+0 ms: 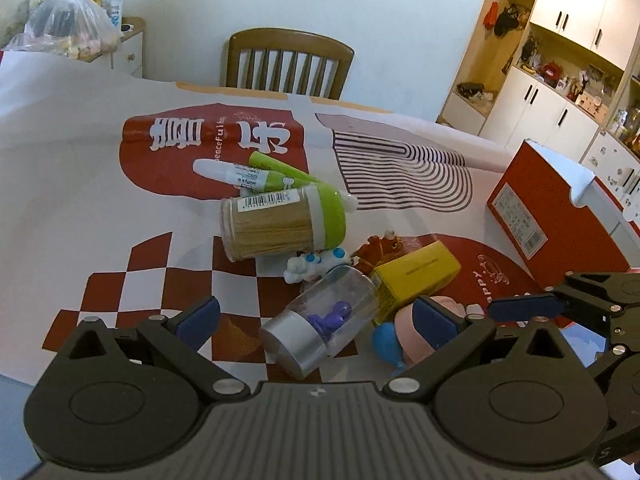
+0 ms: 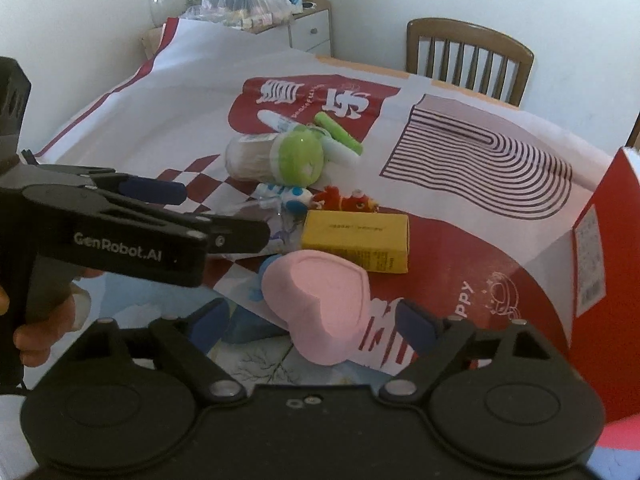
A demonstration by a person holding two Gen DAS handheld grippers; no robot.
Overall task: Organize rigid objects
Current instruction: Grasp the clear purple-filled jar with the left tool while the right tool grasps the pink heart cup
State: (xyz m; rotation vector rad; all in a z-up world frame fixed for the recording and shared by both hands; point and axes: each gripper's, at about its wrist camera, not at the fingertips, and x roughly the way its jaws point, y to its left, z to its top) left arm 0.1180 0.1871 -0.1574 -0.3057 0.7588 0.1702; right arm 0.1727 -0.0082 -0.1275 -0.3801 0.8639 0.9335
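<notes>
A clear cylinder with a silver cap (image 1: pixel 320 330) is seen lying on its side between the wide-spread fingers of the left gripper (image 1: pixel 316 316), and a small purple figure (image 1: pixel 332 317) is enclosed in it; no contact with either pad is shown. At 11 o'clock from it a toothpick jar (image 1: pixel 276 224) lies on its side, packed with wooden sticks and closed by a green lid, a barcode sticker being carried on its wall. A red box (image 1: pixel 548 208) stands at 2 o'clock, open at the top; its contents cannot be made out. In the right wrist view a pink heart-shaped box (image 2: pixel 320 300) is framed between the wide-open fingers of the right gripper (image 2: pixel 316 330), untouched by either pad as far as can be told; in the left view only a pink edge of it is shown behind the blue pad. The heart shape and the person's left hand (image 2: pixel 36 320) are revealed by the right view alone, where the cylinder is mostly hidden. A yellow carton (image 2: pixel 356 240), a red toy (image 2: pixel 344 202) and a white-and-blue toy (image 2: pixel 284 196) are gathered at 12 o'clock of the heart box. "GenRobot.AI" is printed on the left gripper's side, and "PPY" can be read on the red-and-white table cover (image 2: pixel 460 292); the carton's print is too small to read. A white tube (image 1: pixel 236 174) and a green tube (image 1: pixel 280 166) lie beyond the jar.
</notes>
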